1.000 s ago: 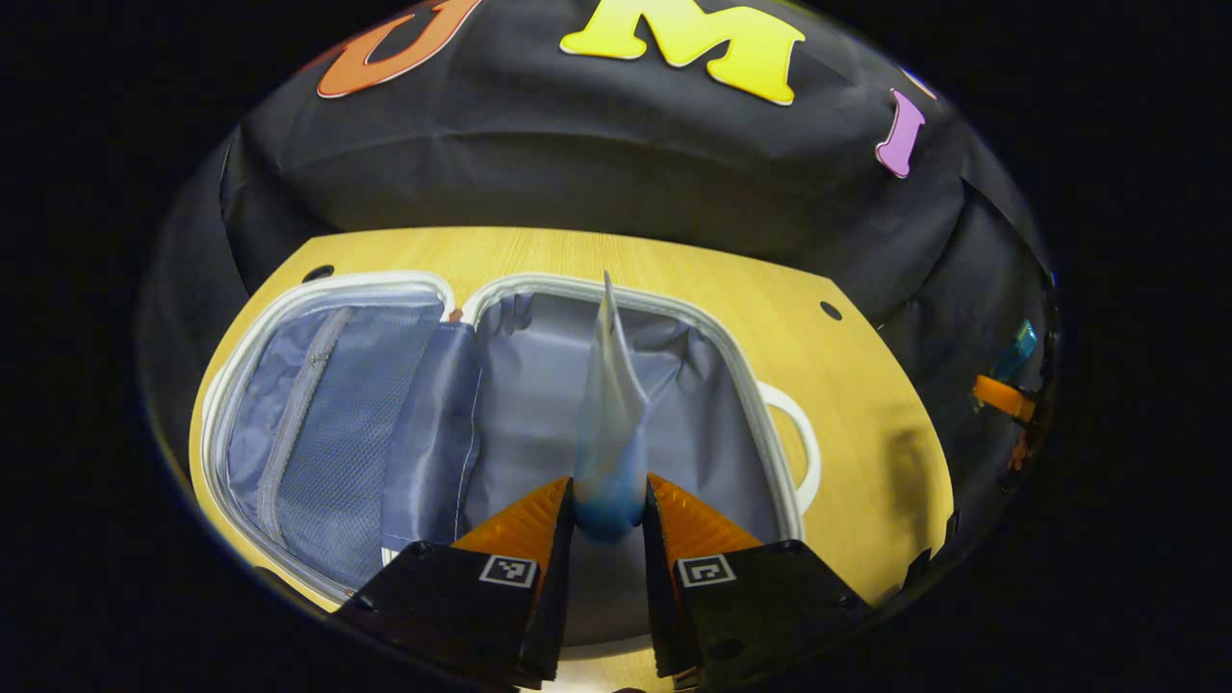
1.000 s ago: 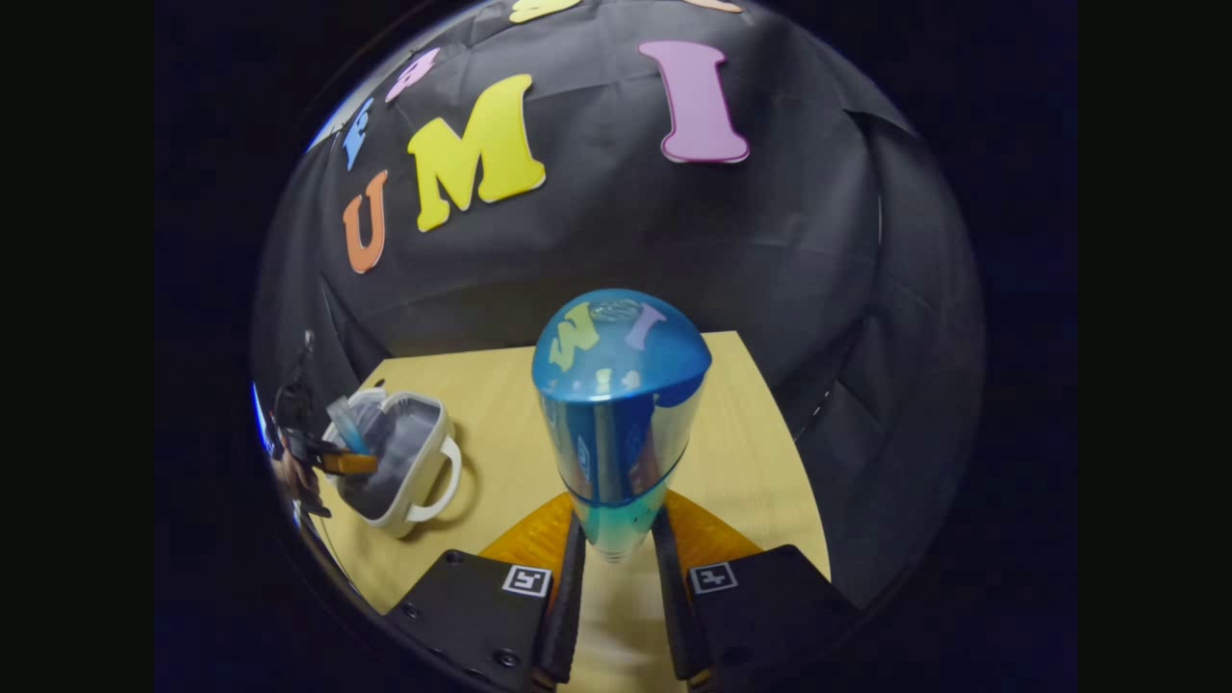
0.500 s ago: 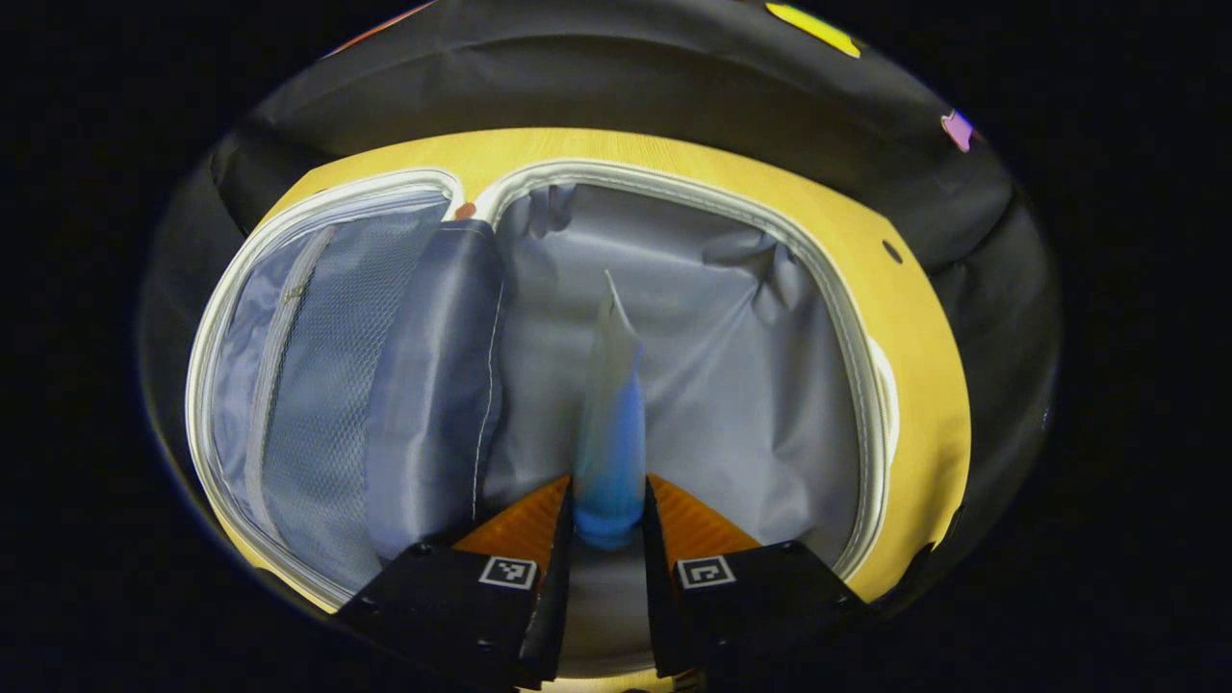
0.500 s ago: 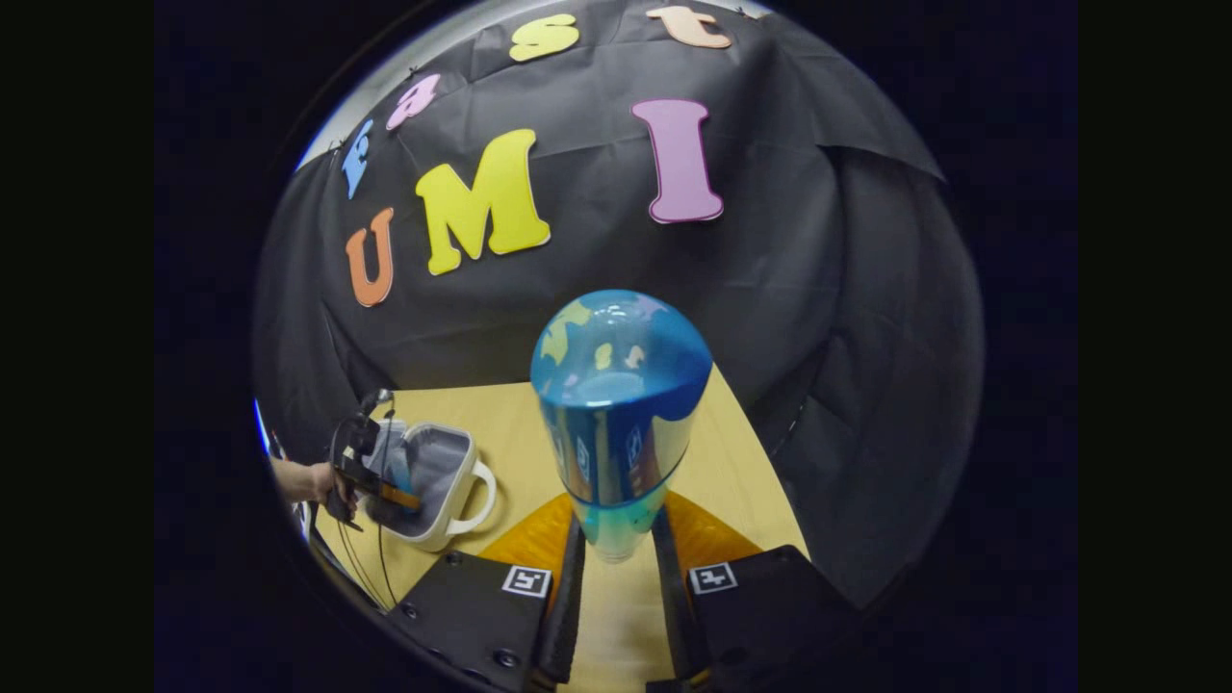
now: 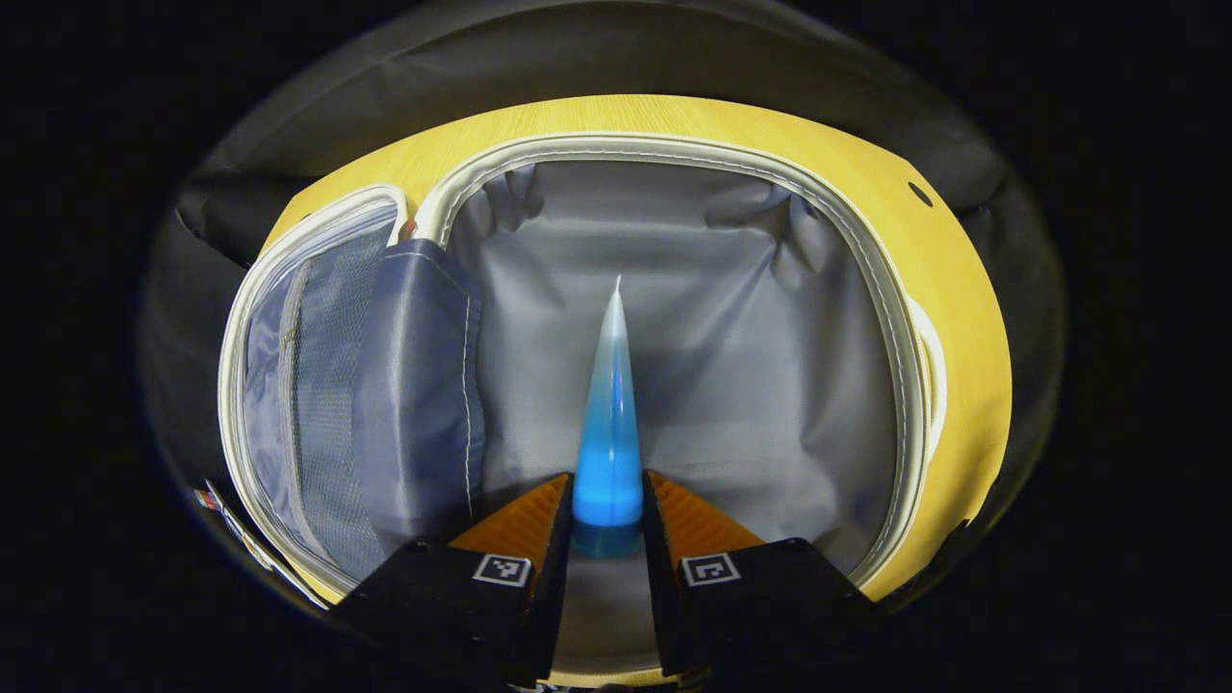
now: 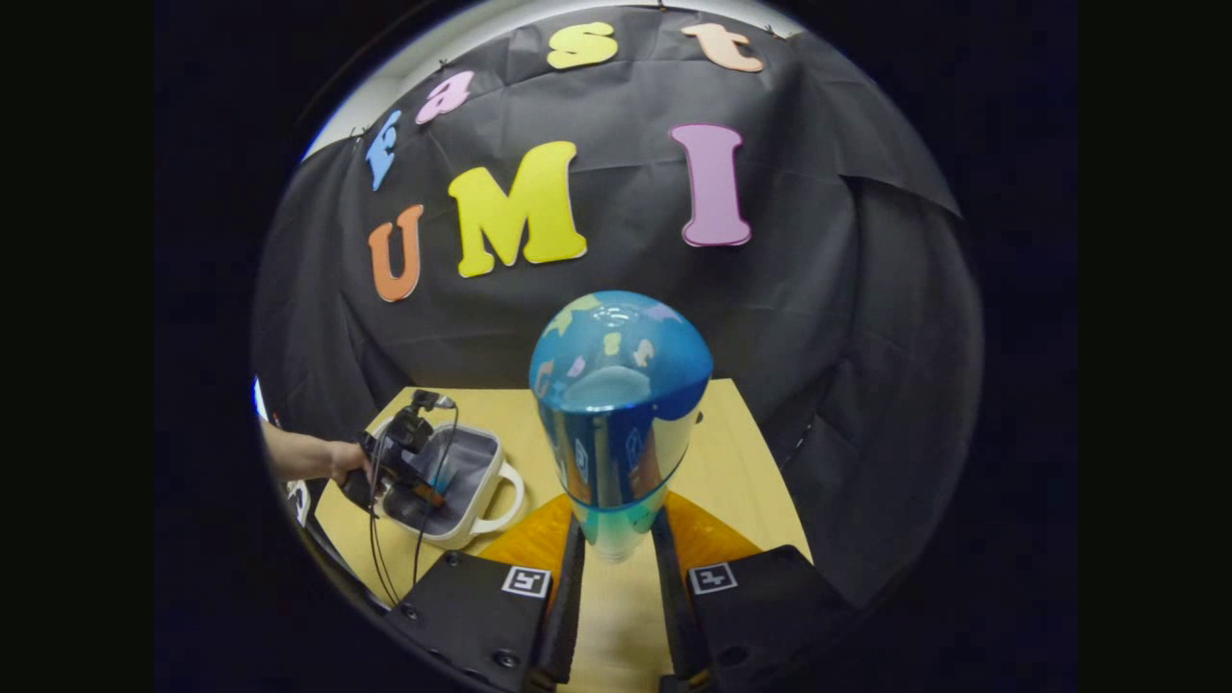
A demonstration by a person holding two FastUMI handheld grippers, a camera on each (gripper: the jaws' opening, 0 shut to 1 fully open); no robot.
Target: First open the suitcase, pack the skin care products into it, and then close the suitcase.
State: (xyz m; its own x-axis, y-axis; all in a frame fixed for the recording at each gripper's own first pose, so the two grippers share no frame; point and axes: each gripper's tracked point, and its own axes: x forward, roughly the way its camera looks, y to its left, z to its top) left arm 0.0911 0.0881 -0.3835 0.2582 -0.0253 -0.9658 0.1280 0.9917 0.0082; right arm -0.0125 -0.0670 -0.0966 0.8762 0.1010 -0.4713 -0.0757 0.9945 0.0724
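**Both claws hold a product, one over the open case**

From the left gripper view, the left gripper [image 5: 607,505] has both fingers pressed on the blue base of a tube [image 5: 609,423], which runs straight ahead of the claw and thins to a pale, flat, pointed end. Beyond and beneath that tube lies the open suitcase [image 5: 871,289]: a grey, wrinkled fabric lining in the half directly ahead of the claw, with a white piped rim round it. Off to the claw's left is the other half, with a mesh pocket [image 5: 322,385] and a zip line, and a loose grey flap [image 5: 414,385] lying between the two halves. The wooden table [image 5: 948,289] shows past the rim on the claw's right and ahead.

The right gripper view gives what the first cannot: the case seen from outside and far off, low to the left of the claw, small and white with a loop handle [image 6: 507,500]. A hand [image 6: 345,462] holds the left gripper above its open half, cables trailing down.

The right gripper [image 6: 616,544] is clamped on a bottle [image 6: 616,423], its fingers squeezing the narrow greenish lower end. The bottle widens ahead of the claw into a glossy blue, mirror-like dome. It is held above the table, well apart from the suitcase.
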